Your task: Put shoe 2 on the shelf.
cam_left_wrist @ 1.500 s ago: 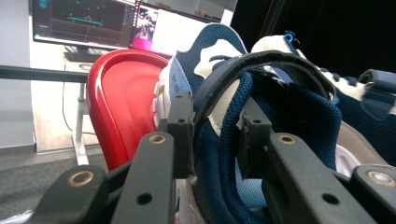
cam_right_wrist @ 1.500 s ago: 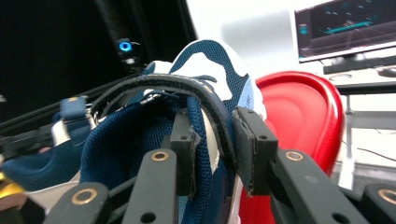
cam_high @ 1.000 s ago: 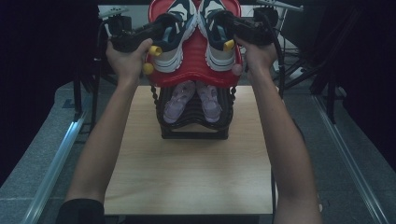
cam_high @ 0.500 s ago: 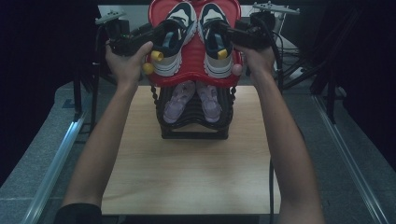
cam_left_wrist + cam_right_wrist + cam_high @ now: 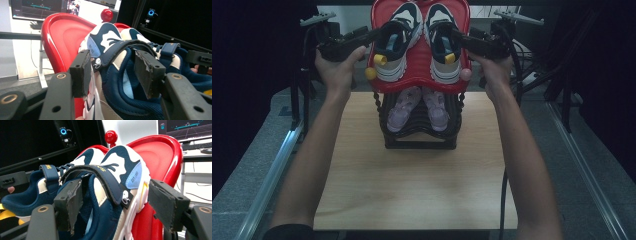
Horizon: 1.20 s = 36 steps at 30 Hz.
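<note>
Grippers spread at the navy sneakers on the red rack tray

Sneakers, a navy-and-white pair, sit side by side on the red top tray (image 5: pixel 419 84) of a black shoe rack (image 5: pixel 419 135), toes toward the tray's far edge, heels at its near edge. The rack stands at the far middle of the wooden table (image 5: pixel 412 185).

The left gripper (image 5: pixel 374 36) is at the tray's left edge, its jaws either side of the collar of the left sneaker (image 5: pixel 399 42). In the left gripper view its jaws have just been opening; the outer pad lies close against the shoe's side, the inner pad stands inside the collar, and no pinch shows.

The right gripper (image 5: pixel 462 39) is at the tray's right edge, about the right sneaker (image 5: pixel 443 45). Its jaws have likewise just been opening; the outer pad stands off the sole.

A lilac pair (image 5: pixel 418 107) rests on the rack's lower tier, directly beneath the tray.
</note>
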### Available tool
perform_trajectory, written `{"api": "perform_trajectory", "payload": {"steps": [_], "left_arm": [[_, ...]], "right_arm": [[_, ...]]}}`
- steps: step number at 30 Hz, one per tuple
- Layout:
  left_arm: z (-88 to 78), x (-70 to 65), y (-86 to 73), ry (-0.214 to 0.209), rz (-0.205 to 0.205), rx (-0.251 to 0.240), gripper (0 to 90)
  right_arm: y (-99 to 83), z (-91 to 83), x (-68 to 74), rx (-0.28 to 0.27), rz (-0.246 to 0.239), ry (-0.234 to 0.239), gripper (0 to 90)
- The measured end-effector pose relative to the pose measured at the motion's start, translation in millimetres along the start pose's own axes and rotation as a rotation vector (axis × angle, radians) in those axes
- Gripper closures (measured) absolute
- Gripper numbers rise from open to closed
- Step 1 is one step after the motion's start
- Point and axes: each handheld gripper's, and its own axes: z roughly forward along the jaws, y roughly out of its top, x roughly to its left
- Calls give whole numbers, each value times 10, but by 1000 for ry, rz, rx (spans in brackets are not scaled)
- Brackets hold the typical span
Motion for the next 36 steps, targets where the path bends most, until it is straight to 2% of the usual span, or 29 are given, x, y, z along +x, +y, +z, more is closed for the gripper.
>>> {"api": "perform_trajectory", "payload": {"steps": [4, 7, 9, 10, 11, 17, 18, 22, 24, 28, 30, 36], "left_arm": [[-69, 2, 1, 1, 15, 11, 457], [-169, 34, -15, 5, 19, 3, 452], [-272, 100, -29, 9, 7, 2, 441], [-272, 100, -29, 9, 7, 2, 440], [-337, 139, -43, 8, 2, -2, 440], [-472, 228, -97, -9, -4, 11, 414], [-533, 260, -135, -21, -10, 10, 413], [-641, 318, -222, -27, -9, 13, 405], [-677, 347, -268, -31, -14, 18, 403], [-745, 381, -360, -24, 3, 28, 400], [-770, 400, -409, -30, -8, 35, 397], [-861, 438, -552, -33, -11, 45, 391]], "right_arm": [[-19, -102, -13, -16, -5, 1, 286], [-35, -216, -8, -35, -26, 3, 302], [-41, -272, -2, -43, -33, 6, 306], [-41, -272, -2, -43, -33, 6, 306], [-49, -328, -3, -60, -27, 22, 314], [-93, -456, -17, -81, -30, 30, 326], [-130, -505, -37, -89, -26, 32, 329], [-238, -600, -83, -100, -22, 37, 335], [-296, -640, -106, -100, -20, 33, 337], [-395, -732, -166, -104, -11, 35, 340], [-441, -777, -197, -110, -8, 33, 342], [-598, -859, -278, -113, -2, 34, 344]]}}
